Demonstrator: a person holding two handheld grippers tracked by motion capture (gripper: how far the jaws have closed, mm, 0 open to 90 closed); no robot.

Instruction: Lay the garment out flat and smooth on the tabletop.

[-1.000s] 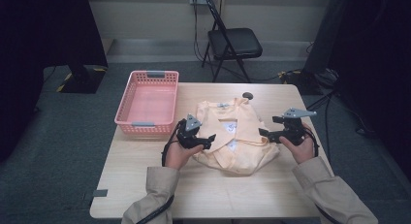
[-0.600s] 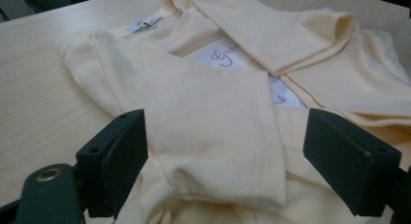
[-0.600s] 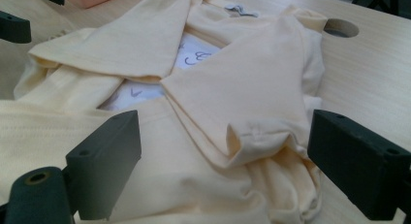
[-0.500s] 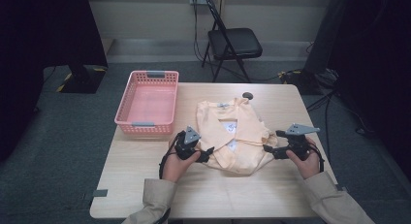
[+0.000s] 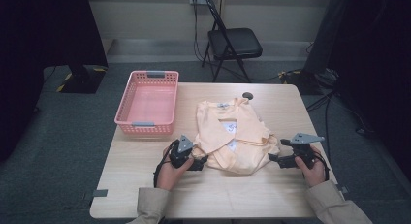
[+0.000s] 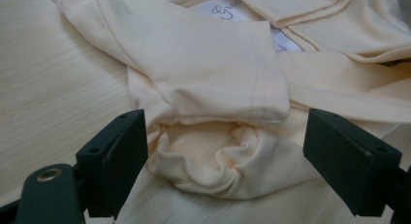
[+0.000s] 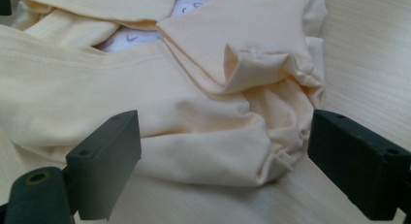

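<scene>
Mid-fold: I hold both grippers, left (image 5: 197,162) and right (image 5: 275,159), jaws open, at the shirt's (image 5: 236,136) near corners; next, pinch each corner.

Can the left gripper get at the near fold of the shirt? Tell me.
Probably yes. The left gripper sits open right at the shirt, whose bunched near edge lies between its jaws with nothing in the way.

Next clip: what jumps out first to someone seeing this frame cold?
The pale yellow shirt, partly folded with its sleeves laid across the front, lies mid-table. The left gripper and right gripper sit at its near corners, jaws open on either side of the bunched hem. A pink basket stands at the table's far left.
</scene>
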